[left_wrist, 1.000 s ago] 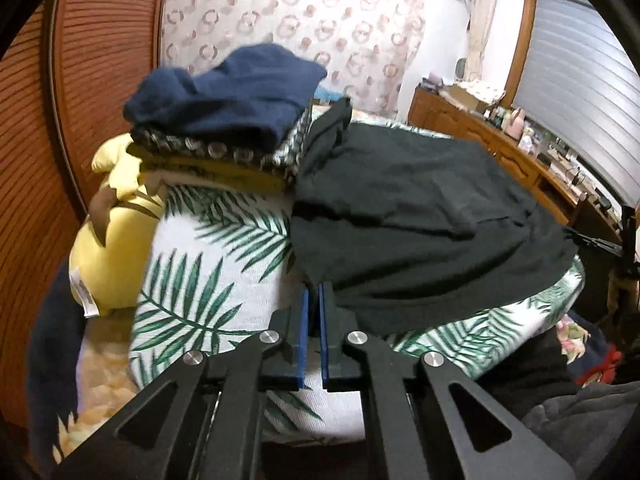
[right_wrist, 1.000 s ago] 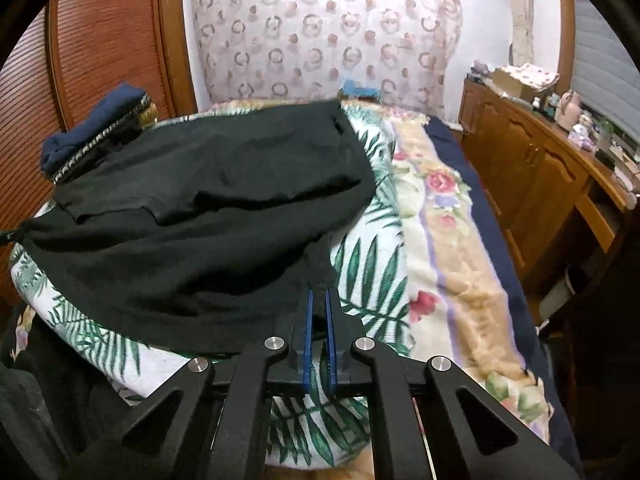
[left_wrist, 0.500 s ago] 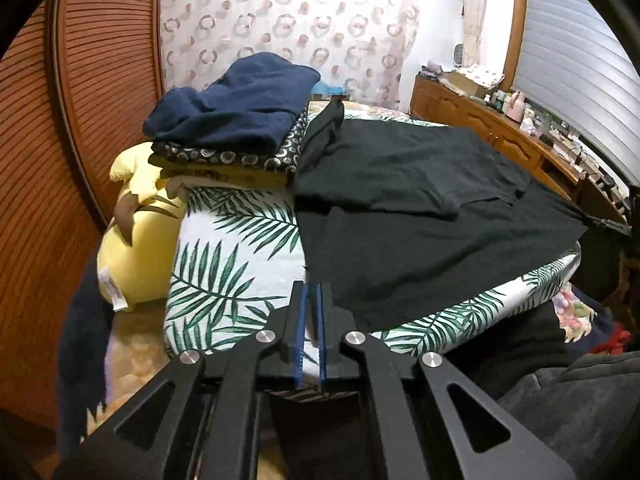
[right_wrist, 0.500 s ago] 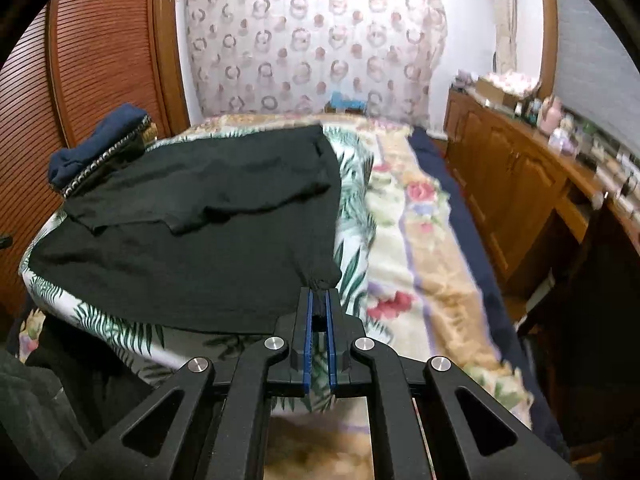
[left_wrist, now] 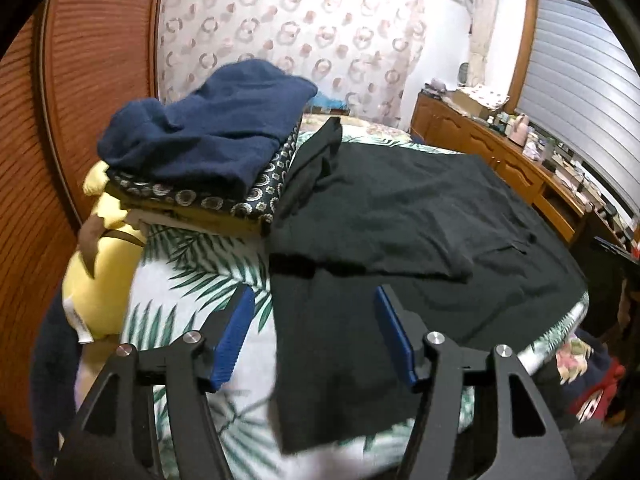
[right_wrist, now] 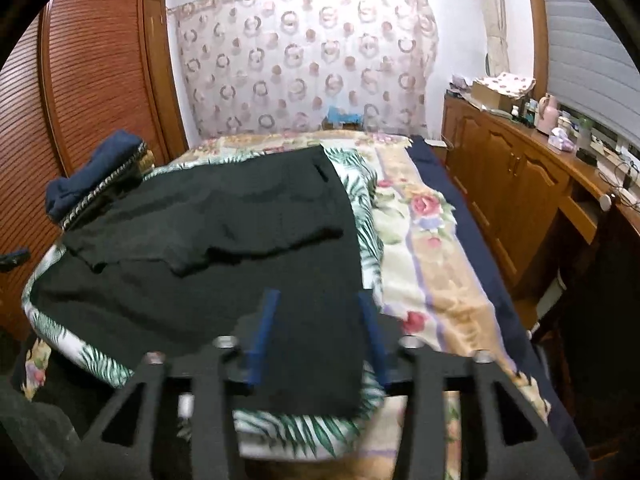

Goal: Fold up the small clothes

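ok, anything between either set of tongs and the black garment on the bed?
Nothing visible. Both tongs have just been opening. The left tongs stand open over the near left edge of the black garment, the right tongs over its near right corner. The folded stack sits beyond, at the garment's far left.

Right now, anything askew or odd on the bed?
Mostly tidy. The black garment lies spread on the palm-print cover, its near edge hanging over the bed's edge. The navy top sits rumpled on the folded stack. Both grippers, left and right, have just opened, empty.
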